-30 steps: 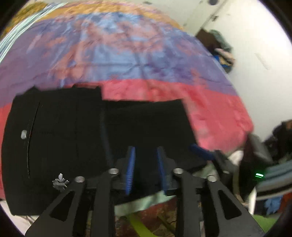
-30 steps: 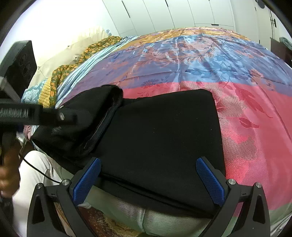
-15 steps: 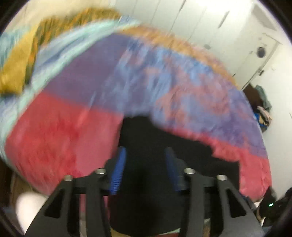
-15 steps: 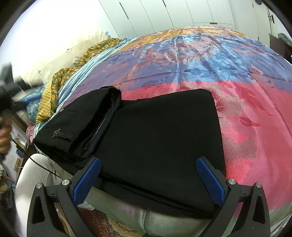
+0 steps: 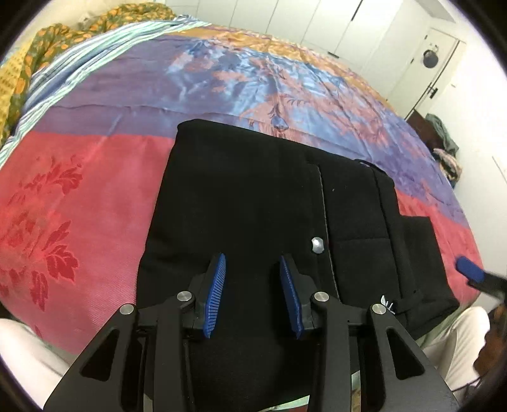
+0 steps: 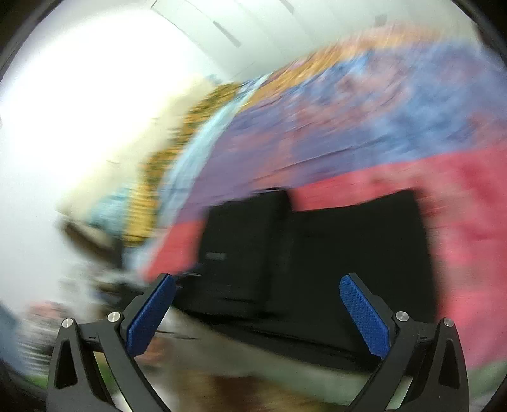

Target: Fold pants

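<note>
The black pants [image 5: 253, 202] lie folded on the bed's red and blue bedspread [image 5: 79, 177], waist part with a silver button [image 5: 317, 245] folded on top. My left gripper [image 5: 252, 296] hovers over the near edge of the pants, its blue pads a narrow gap apart with nothing between them. My right gripper [image 6: 258, 317] is wide open and empty, near the front edge of the pants [image 6: 317, 253]; its view is blurred by motion. One blue fingertip of the right gripper [image 5: 470, 271] shows at the right in the left wrist view.
A yellow-green patterned blanket [image 5: 38, 54] lies at the bed's far left. White wardrobe doors [image 5: 285, 19] stand behind the bed. Clothes are piled on a dark stand [image 5: 440, 142] at the right wall. The person's light trousers [image 5: 456, 345] show below the bed edge.
My left gripper swung from the pants' right side to the left, now looking along the folded waist. My right gripper, still before, is now moving fast and its view has tilted.
</note>
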The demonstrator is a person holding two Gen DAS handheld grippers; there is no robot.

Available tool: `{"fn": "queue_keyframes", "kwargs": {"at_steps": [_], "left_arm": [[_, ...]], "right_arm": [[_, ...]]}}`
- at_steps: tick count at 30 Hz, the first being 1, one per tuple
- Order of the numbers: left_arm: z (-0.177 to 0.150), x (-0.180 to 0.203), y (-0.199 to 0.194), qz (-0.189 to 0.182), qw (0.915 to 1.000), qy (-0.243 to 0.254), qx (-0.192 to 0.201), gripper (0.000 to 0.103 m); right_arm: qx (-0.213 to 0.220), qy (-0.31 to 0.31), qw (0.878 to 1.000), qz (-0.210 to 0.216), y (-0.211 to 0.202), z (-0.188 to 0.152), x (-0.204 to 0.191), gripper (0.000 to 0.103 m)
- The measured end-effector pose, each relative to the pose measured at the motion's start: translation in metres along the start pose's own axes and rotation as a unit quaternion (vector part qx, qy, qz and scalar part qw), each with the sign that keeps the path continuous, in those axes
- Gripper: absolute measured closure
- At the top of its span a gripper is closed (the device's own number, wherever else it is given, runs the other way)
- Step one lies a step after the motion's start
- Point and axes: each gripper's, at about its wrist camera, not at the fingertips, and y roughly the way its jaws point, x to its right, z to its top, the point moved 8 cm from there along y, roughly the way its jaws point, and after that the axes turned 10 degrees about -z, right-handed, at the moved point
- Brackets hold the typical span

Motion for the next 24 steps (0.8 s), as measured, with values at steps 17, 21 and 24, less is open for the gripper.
{"fn": "queue_keyframes", "kwargs": {"at_steps": [17, 21, 24], "left_arm": [[-0.001, 0.002, 0.005, 0.016, 0.9998, 0.009, 0.004, 0.066], [0.0, 0.002, 0.006, 0.018, 0.9998, 0.011, 0.004, 0.066], [0.0, 0.002, 0.007, 0.02, 0.9997, 0.012, 0.004, 0.066]], "right_arm": [[-0.197, 0.02, 0.98, 0.032, 0.121, -0.003, -0.005, 0.003], [-0.198, 0.003, 0.98, 0.0, 0.125, -0.005, -0.002, 0.014], [-0.198, -0.006, 0.98, -0.026, 0.129, -0.007, -0.001, 0.026]]}}
